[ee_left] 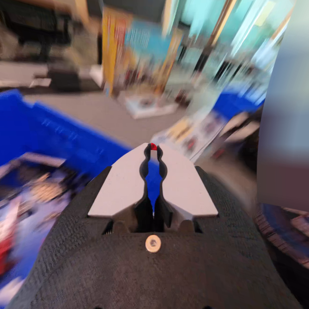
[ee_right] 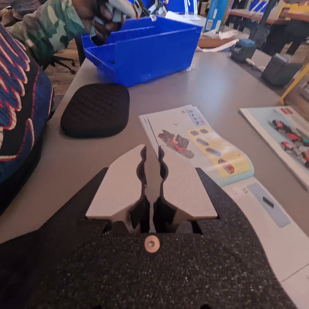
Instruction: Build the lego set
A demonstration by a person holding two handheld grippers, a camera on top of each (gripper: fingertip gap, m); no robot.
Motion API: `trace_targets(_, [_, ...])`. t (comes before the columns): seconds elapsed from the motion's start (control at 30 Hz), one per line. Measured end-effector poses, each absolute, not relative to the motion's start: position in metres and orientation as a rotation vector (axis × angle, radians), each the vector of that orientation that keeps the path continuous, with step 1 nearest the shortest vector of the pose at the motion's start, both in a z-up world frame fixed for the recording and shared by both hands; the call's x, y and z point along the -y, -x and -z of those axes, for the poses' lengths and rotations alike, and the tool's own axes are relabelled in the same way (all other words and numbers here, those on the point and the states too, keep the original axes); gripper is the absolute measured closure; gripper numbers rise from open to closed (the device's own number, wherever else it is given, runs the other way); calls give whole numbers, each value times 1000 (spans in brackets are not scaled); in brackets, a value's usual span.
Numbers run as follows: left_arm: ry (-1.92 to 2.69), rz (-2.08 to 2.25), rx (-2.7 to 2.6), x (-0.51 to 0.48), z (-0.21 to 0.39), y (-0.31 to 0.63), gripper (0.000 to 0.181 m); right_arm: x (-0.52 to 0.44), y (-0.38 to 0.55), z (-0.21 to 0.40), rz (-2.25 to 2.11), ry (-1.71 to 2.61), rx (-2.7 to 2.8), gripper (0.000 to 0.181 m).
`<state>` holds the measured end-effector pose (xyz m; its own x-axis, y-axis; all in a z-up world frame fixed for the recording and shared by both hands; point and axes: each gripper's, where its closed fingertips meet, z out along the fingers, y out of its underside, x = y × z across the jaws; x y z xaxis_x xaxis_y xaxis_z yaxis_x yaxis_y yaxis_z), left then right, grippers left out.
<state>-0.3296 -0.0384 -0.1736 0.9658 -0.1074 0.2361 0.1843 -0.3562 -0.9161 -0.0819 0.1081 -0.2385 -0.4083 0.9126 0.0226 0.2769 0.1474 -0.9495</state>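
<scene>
One red lego piece point(ee_left: 153, 147) sits pinched (at the very tips) in the left gripper point(ee_left: 153, 147).

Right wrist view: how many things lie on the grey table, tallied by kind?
Blue bin: 1
Black cushion pad: 1
Open instruction booklet: 1
Closed booklet with pictured cover: 1
Dark boxes at the far right: 2
Total: 6
</scene>
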Motion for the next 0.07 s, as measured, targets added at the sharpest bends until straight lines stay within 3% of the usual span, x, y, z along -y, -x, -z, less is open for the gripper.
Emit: trace_targets(0.07, [1499, 580, 162, 37, 111, 307, 174, -100, 94, 222, -1258, 1065, 1785, 166])
